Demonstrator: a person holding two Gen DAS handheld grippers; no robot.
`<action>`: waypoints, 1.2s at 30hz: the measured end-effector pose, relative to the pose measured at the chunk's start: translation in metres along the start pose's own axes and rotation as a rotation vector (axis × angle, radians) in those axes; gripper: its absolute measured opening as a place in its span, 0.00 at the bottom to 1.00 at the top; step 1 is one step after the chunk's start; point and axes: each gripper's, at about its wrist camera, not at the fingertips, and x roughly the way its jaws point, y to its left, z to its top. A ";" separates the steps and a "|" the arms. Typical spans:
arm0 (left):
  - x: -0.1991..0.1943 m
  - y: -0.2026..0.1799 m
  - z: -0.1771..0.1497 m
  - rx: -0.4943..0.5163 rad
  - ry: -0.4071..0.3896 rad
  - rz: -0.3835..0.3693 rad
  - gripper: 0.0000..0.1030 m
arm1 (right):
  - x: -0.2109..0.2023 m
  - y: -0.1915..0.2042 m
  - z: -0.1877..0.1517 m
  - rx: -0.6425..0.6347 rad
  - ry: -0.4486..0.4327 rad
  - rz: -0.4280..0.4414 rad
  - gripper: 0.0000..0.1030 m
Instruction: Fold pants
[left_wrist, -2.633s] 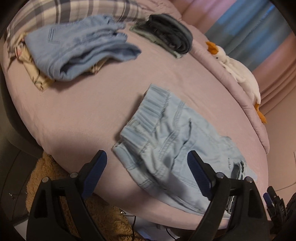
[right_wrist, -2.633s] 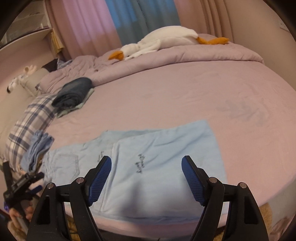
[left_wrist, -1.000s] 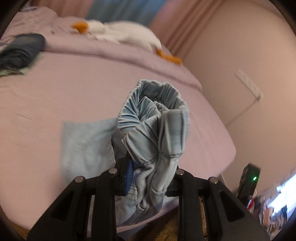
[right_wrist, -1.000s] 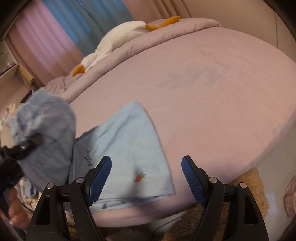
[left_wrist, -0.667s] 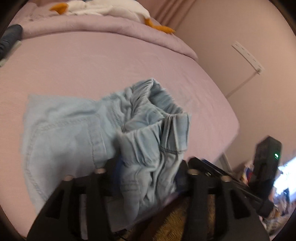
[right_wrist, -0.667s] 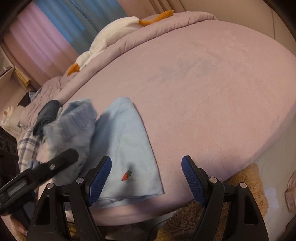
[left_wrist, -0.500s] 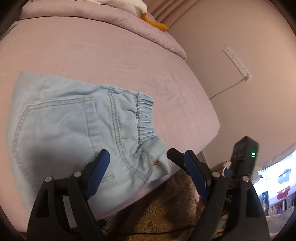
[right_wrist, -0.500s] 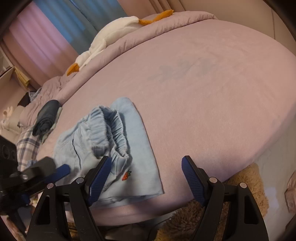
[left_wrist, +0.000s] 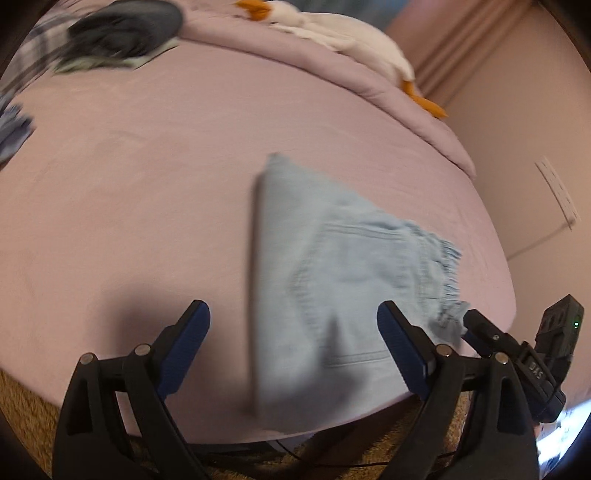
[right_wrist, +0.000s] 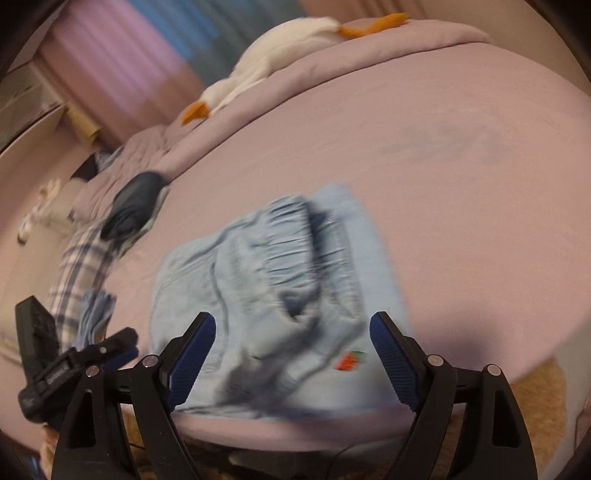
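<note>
The left gripper (left_wrist: 293, 350) is hovering with its jaws spread wide, nothing between the blue pads (left_wrist: 184, 345). The right gripper (right_wrist: 291, 356) is likewise hanging open and empty, its fingers (right_wrist: 393, 360) well apart. Each is showing at the edge of the other's view: the right one (left_wrist: 517, 363) to the left gripper's right, the left one (right_wrist: 70, 363) to the right gripper's left.

A white goose plush (right_wrist: 273, 62) lies along the bed's (right_wrist: 461, 155) far edge. A dark folded garment (left_wrist: 125, 27), seemingly jeans, sits near the plaid pillow (right_wrist: 79, 269).
</note>
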 end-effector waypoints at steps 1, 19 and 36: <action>0.000 0.003 -0.002 -0.008 0.002 0.013 0.89 | 0.008 0.002 0.000 -0.007 0.013 -0.026 0.83; 0.013 -0.005 -0.003 0.056 0.015 0.024 0.89 | -0.007 -0.023 0.001 0.013 -0.032 -0.120 0.30; 0.052 -0.018 -0.003 0.134 0.090 -0.018 0.88 | 0.025 -0.051 0.017 0.110 0.126 0.070 0.77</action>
